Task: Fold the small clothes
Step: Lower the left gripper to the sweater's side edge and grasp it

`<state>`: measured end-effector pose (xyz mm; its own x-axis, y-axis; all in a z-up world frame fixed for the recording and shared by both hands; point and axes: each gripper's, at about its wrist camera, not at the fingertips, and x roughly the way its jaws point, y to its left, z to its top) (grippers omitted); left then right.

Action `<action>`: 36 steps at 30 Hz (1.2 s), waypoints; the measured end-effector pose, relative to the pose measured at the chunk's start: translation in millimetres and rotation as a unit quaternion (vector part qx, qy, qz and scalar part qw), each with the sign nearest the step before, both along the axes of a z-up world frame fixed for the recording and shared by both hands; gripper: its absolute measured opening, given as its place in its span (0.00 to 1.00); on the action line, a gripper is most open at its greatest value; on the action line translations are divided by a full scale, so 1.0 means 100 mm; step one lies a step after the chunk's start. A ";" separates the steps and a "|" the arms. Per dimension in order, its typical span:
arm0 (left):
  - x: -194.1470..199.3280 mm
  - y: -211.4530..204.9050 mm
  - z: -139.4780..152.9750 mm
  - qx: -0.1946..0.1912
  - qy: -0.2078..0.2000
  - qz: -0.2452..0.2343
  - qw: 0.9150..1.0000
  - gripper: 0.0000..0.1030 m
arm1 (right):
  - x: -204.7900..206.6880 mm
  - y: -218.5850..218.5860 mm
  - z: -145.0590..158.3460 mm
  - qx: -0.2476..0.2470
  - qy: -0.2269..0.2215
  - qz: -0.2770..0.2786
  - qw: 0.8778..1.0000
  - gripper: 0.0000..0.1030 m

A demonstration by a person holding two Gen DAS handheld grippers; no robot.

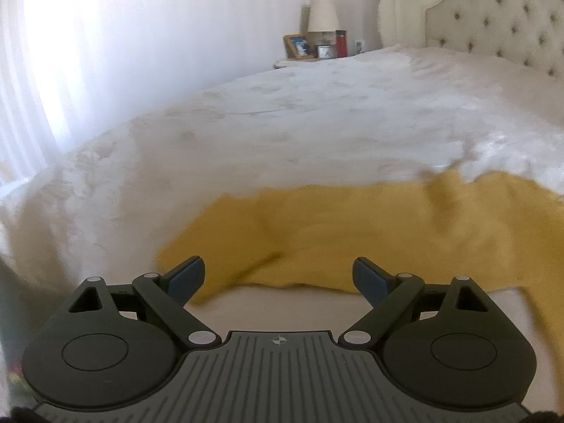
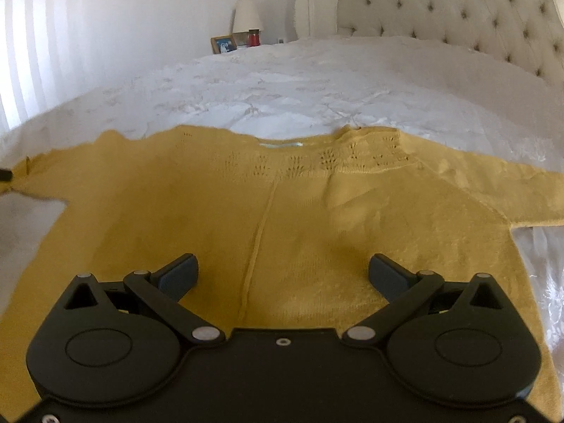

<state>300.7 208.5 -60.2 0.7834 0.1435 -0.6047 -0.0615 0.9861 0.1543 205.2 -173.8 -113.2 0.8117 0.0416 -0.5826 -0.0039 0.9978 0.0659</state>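
A mustard-yellow knitted sweater (image 2: 282, 218) lay spread flat on a white bedspread (image 2: 299, 84), its neckline (image 2: 278, 143) toward the tufted headboard (image 2: 458, 10) and both sleeves stretched outward. In the right wrist view, a lengthwise crease or seam (image 2: 259, 232) ran down the body of the garment, and a band of openwork pattern (image 2: 328, 160) crossed the yoke below the collar. One sleeve (image 2: 511, 201) reached to the right edge of the view; the other sleeve (image 2: 46, 172) reached to the left edge, where a small dark object, possibly part of the other tool, was just visible but too small to identify.

The right gripper (image 2: 283, 275) hovered above the lower body of the sweater with its jaws spread wide and nothing between them; the pads (image 2: 179, 276) stood clear of the knit.

The left gripper (image 1: 278, 278) was likewise released, jaws wide apart and empty. In the left wrist view, which was blurred, its fingertips (image 1: 187, 276) sat over the near edge of the yellow fabric (image 1: 352, 232), at what appeared to be a sleeve end lying across the bedspread (image 1: 282, 123).

Beyond the bed, a nightstand carried a lamp with a pale shade (image 1: 322, 14), a framed picture (image 1: 298, 46), and a red cylindrical container (image 1: 341, 42). Sheer curtains (image 1: 31, 70) covered the bright window on the left side.
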 end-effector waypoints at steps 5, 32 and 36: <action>0.02 0.15 -0.11 0.054 -0.002 -0.014 0.998 0.88 | -0.02 0.04 -0.09 -0.013 -0.002 0.002 1.000 1.00; 0.27 1.07 0.06 -0.033 0.003 0.110 0.993 0.78 | 0.00 0.01 -0.17 0.002 0.005 -0.002 1.000 1.00; -0.02 0.77 0.00 -0.028 -0.008 0.053 0.998 0.78 | 0.00 0.01 -0.17 0.003 0.005 -0.002 1.000 1.00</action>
